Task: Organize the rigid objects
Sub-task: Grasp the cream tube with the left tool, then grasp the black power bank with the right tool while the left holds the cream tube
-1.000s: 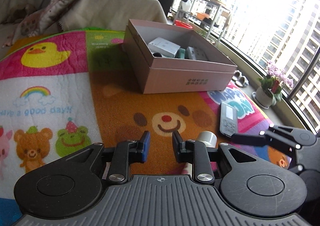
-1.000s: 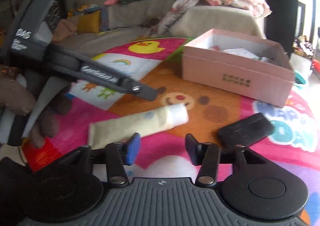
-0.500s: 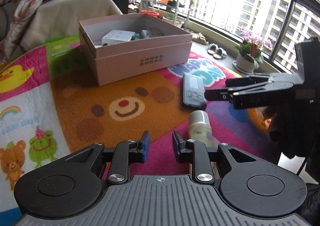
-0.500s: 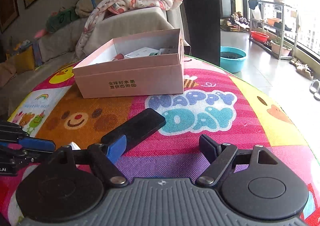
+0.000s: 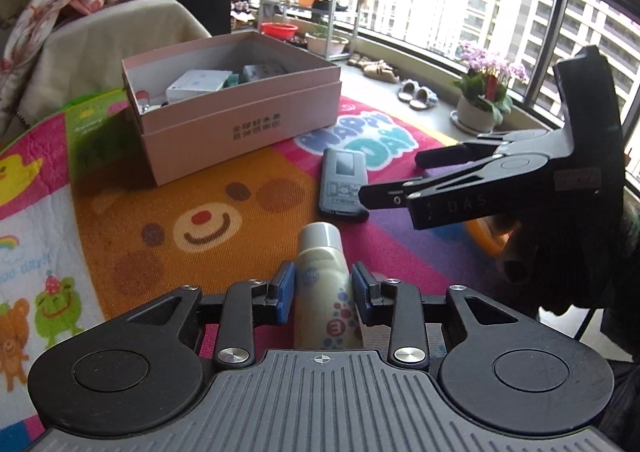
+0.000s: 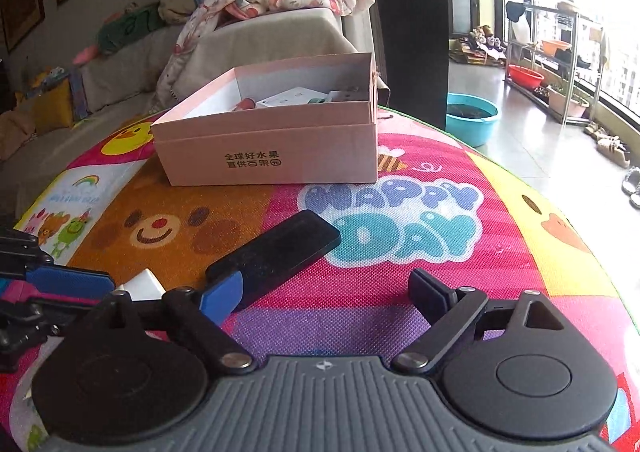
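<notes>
While the cream tube [image 5: 326, 292] lies on the play mat [image 5: 248, 236] at the lower centre of the left wrist view, cap pointing up the frame, the left gripper [image 5: 322, 294] straddles its body: the blue pads sit just beside it on either side, the jaws have just been opening, and whether the pads touch the tube cannot be told for sure, though a thin gap seems to show on each side. Just above and right of the cap lies the grey remote [image 5: 342, 184], face up, its screen end toward the top of the frame. In the right wrist view that remote [image 6: 276, 256] shows as a dark slab running diagonally through the centre left, its near end just behind the left finger of the right gripper [image 6: 326, 292]. That gripper's jaws have just been opening and stand spread wide with only mat between them; the remote lies to the left of the gap, not inside it. In the left wrist view the right gripper [image 5: 394, 182] reaches in from the right edge, its tips near the remote's lower end. Farther up the mat, in the upper left of the left view, stands the open pink box [image 5: 240, 120], holding a white carton and other small items.
</notes>
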The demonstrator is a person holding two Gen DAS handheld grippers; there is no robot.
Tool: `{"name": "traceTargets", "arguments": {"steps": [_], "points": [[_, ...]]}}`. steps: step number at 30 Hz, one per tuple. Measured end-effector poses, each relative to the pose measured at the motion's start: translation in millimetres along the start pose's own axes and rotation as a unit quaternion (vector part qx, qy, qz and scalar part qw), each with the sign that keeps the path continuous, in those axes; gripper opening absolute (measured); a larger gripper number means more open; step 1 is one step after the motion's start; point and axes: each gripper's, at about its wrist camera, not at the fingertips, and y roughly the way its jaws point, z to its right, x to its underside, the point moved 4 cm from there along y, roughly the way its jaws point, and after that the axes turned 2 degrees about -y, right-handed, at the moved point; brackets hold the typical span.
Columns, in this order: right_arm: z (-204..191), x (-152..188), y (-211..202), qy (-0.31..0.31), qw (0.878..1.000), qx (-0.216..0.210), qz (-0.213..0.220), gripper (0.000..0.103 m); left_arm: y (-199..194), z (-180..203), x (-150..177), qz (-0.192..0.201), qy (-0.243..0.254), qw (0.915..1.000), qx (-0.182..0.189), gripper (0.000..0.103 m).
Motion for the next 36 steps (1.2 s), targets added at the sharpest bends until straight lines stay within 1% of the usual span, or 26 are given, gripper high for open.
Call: {"name": "traceTargets", "arguments": {"steps": [2, 3, 5, 7, 8, 10, 13, 15, 17, 19, 21, 24, 27, 29, 31, 33, 34, 35, 36], "points": [[0.0, 0.0, 0.2, 0.000, 1.000, 0.000, 0.000, 0.091, 4.8, 0.1, 5.2, -0.008, 0.014, 0.9998, -0.015, 0.034], [0.0, 0.2, 0.2, 0.000, 1.000, 0.000, 0.000, 0.091, 4.8, -0.2, 6.8, 0.001, 0.019, 0.9997, -0.015, 0.035], [0.1, -0.1, 0.4, 0.000, 1.000, -0.002, -0.001, 0.092, 4.7, -3.3, 7.1, 0.003, 0.013, 0.9999, -0.010, 0.034], [-0.2, -0.8, 1.5, 0.000, 1.000, -0.009, -0.005, 0.096, 4.3, -10.0, 6.1, 0.007, 0.003, 0.9999, -0.008, 0.031], [-0.5, -1.0, 2.2, -0.001, 1.000, -0.013, -0.007, 0.097, 4.2, -13.5, 5.6, 0.011, 0.002, 0.9998, -0.014, 0.031], [-2.2, -1.7, 4.2, -0.007, 1.000, -0.020, -0.013, 0.102, 4.6, -25.5, 3.5, 0.024, -0.005, 0.9988, -0.044, 0.031], [-4.3, -1.6, 5.3, -0.016, 1.000, -0.019, -0.019, 0.103, 7.3, -51.1, 0.7, 0.038, -0.042, 0.9950, -0.083, 0.031], [-5.6, -1.4, 6.1, -0.023, 0.999, -0.018, -0.023, 0.103, 7.7, -70.7, -1.2, 0.051, -0.083, 0.9906, -0.096, 0.031], [-8.0, -1.0, 7.7, -0.036, 0.999, -0.013, -0.030, 0.103, 6.3, -82.4, -1.4, 0.061, -0.116, 0.9877, -0.085, 0.032], [-12.1, -0.9, 9.8, -0.053, 0.998, -0.005, -0.040, 0.103, 4.5, -85.4, 0.1, 0.066, -0.127, 0.9866, -0.077, 0.031], [-17.6, -0.9, 11.3, -0.072, 0.996, 0.008, -0.046, 0.103, 3.6, -83.5, 2.3, 0.071, -0.117, 0.9873, -0.080, 0.031], [-21.9, -1.6, 11.9, -0.076, 0.996, 0.002, -0.046, 0.103, 2.7, -75.9, 7.4, 0.076, -0.099, 0.9884, -0.086, 0.031], [-32.8, -0.1, 10.4, -0.088, 0.995, -0.017, -0.039, 0.102, 3.0, -71.6, 8.1, 0.075, -0.089, 0.9888, -0.093, 0.031], [-44.7, 0.7, 9.8, -0.102, 0.993, -0.043, -0.037, 0.099, 3.2, -74.1, 8.6, 0.079, -0.096, 0.9883, -0.089, 0.031], [-61.2, 1.6, 8.9, -0.131, 0.989, -0.066, -0.031, 0.092, 1.8, -78.5, 9.8, 0.084, -0.111, 0.9871, -0.079, 0.032], [-73.3, 2.5, 8.3, -0.155, 0.983, -0.089, -0.029, 0.088, 0.0, -83.4, 11.6, 0.090, -0.129, 0.9855, -0.066, 0.031], [-78.3, 1.6, 6.7, -0.176, 0.980, -0.089, -0.024, 0.086, -0.4, -85.0, 12.0, 0.092, -0.135, 0.9847, -0.061, 0.031], [-80.6, -0.1, 3.9, -0.198, 0.977, -0.078, -0.011, 0.086, -0.8, -85.9, 12.5, 0.093, -0.139, 0.9842, -0.057, 0.031], [-81.1, -2.4, 0.8, -0.220, 0.974, -0.055, 0.009, 0.086, -1.1, -86.6, 12.8, 0.095, -0.142, 0.9838, -0.055, 0.031]]}}
